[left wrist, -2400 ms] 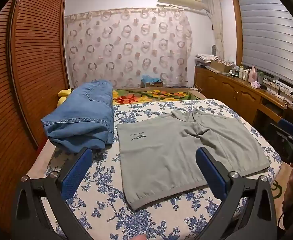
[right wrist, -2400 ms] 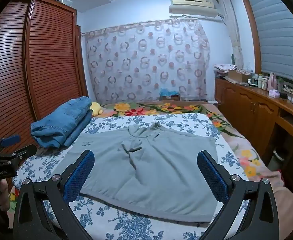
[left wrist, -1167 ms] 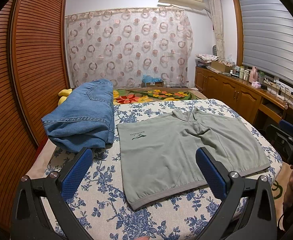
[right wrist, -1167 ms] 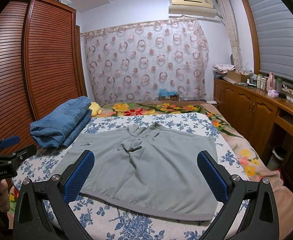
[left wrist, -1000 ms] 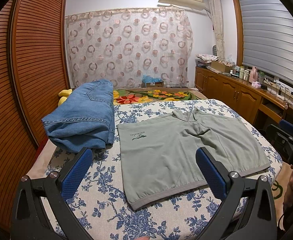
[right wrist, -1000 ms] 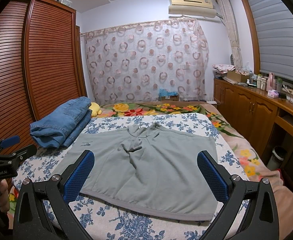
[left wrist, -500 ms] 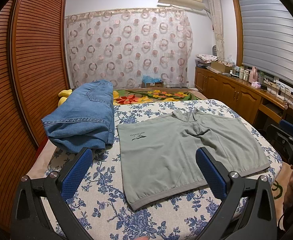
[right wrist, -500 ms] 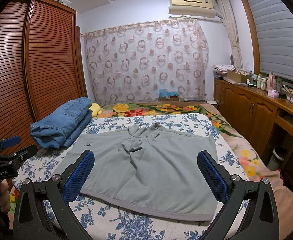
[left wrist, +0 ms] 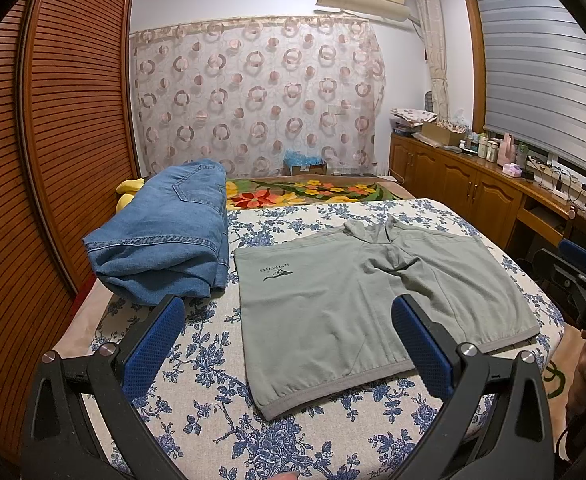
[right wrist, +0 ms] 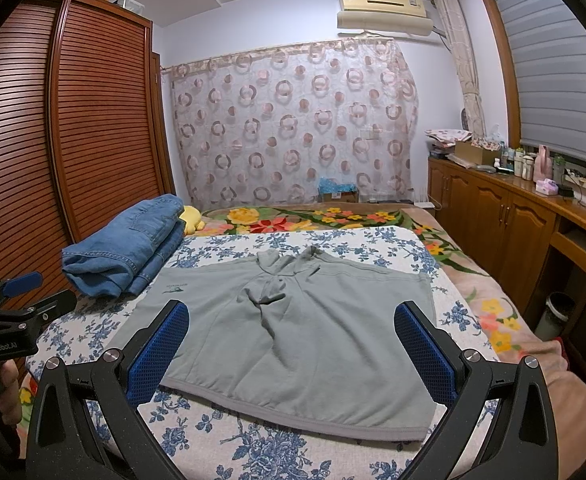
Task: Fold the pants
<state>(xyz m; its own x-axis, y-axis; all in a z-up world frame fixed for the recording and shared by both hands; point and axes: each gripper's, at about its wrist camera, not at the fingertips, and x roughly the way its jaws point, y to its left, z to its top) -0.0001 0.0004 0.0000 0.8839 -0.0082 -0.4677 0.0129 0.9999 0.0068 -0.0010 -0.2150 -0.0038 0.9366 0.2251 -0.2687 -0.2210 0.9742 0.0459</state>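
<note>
Start at the far left, where the folded blue jeans [left wrist: 165,240] sit on the bed [left wrist: 293,440], their near right edge just beside the left side of the grey shorts [left wrist: 357,304]. If you swing the left half of the shorts over carelessly, you risk catching that denim pile and dragging it along, or laying the fold partly on top of it.

Your left tongs [left wrist: 289,344] hang spread wide over the near edge of the bed, gripping nothing. They straddle the near left corner of the waistband (the corner most likely to curl under if you pinch only the top layer). Take both layers, or the back panel stays flat while the front lifts.

The shorts lie spread flat in the middle of the bed, waistband nearest you, leg openings far. The crotch is bunched into a small ridge in the middle; fold across it as it is and I judge the crease would set crooked.

Your right tongs [right wrist: 293,344] are likewise wide apart and empty, above the near hem. The right end of the waistband lies close to the bed's right side, so a tug toward you could slide the soft fabric off the edge. The loose floral sheet may also be pinched along with the cloth.
</note>
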